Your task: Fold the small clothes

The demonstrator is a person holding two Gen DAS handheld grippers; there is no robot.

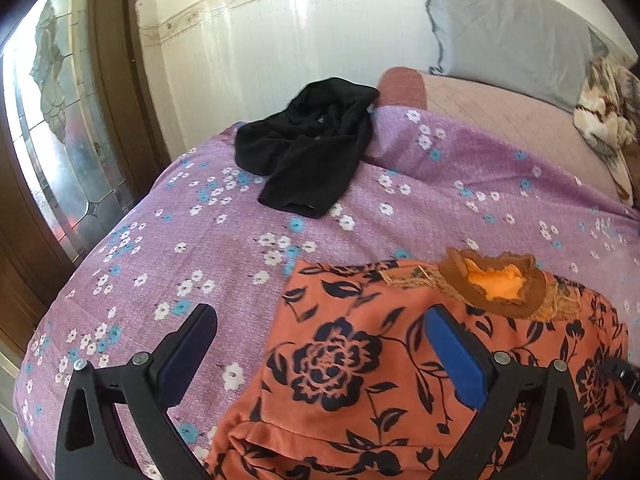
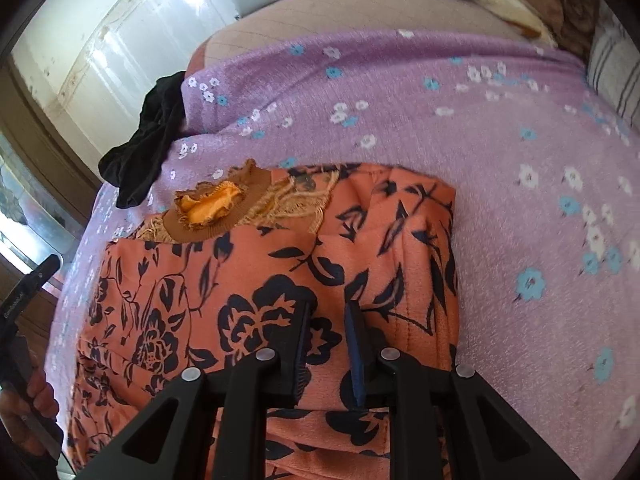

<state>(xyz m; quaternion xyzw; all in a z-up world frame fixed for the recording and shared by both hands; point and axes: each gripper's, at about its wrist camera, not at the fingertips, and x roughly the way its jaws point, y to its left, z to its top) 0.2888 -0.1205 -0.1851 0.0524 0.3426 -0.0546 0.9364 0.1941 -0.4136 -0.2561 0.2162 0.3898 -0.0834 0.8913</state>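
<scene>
An orange garment with a dark flower print [image 1: 360, 360] lies partly folded on the purple flowered bedspread [image 1: 200, 260], its brown collar [image 1: 496, 284] at the far end. My left gripper [image 1: 320, 320] is open above its left edge, one finger over the bedspread and one over the cloth. In the right wrist view the garment [image 2: 240, 280] fills the middle. My right gripper [image 2: 328, 312] hovers over it with its jaws a narrow gap apart and nothing between them. A black garment [image 1: 308, 152] lies crumpled further up the bed, and it also shows in the right wrist view [image 2: 148, 136].
A grey pillow [image 1: 504, 28] leans on the tiled wall at the bed's head, with a patterned blanket [image 1: 604, 108] to its right. A wooden door with glass panels [image 1: 60, 120] stands left of the bed. A striped pillow [image 2: 612, 72] lies at the right.
</scene>
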